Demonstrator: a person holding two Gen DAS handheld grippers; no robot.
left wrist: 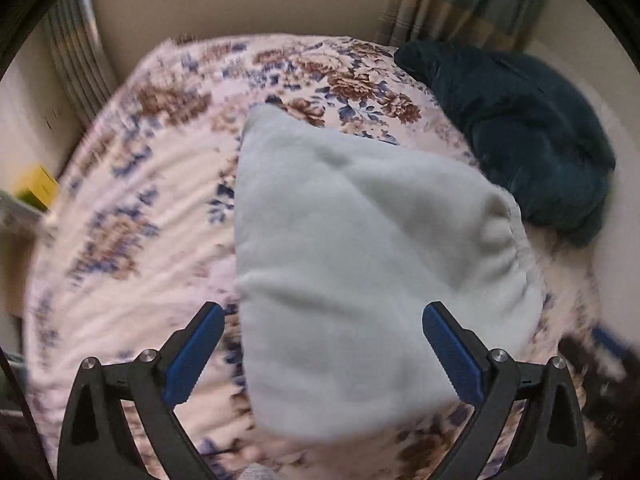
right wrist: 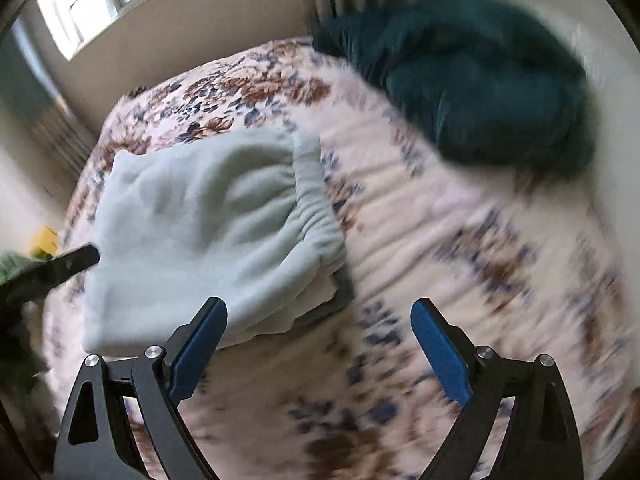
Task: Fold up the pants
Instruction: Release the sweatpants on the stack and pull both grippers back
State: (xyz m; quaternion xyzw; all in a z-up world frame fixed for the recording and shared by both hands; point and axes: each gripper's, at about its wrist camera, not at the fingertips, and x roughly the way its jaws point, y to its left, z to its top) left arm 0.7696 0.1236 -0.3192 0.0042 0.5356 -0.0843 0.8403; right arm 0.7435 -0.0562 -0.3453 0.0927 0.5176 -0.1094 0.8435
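Observation:
The pale mint fleece pants (left wrist: 352, 248) lie folded into a compact bundle on the floral bedspread (left wrist: 132, 184), elastic waistband on the right side. My left gripper (left wrist: 324, 316) is open above the bundle's near end, fingers apart on either side, holding nothing. In the right wrist view the pants (right wrist: 200, 240) sit left of centre. My right gripper (right wrist: 320, 312) is open and empty over the bedspread (right wrist: 460, 240), just right of the bundle. The tip of the left gripper (right wrist: 68, 264) shows at the bundle's left edge.
A dark teal garment (left wrist: 528, 140) is heaped at the far right of the bed, also in the right wrist view (right wrist: 480, 92). Curtains (left wrist: 460, 0) and a wall stand behind the bed. A yellow object (left wrist: 38, 184) is off the left edge.

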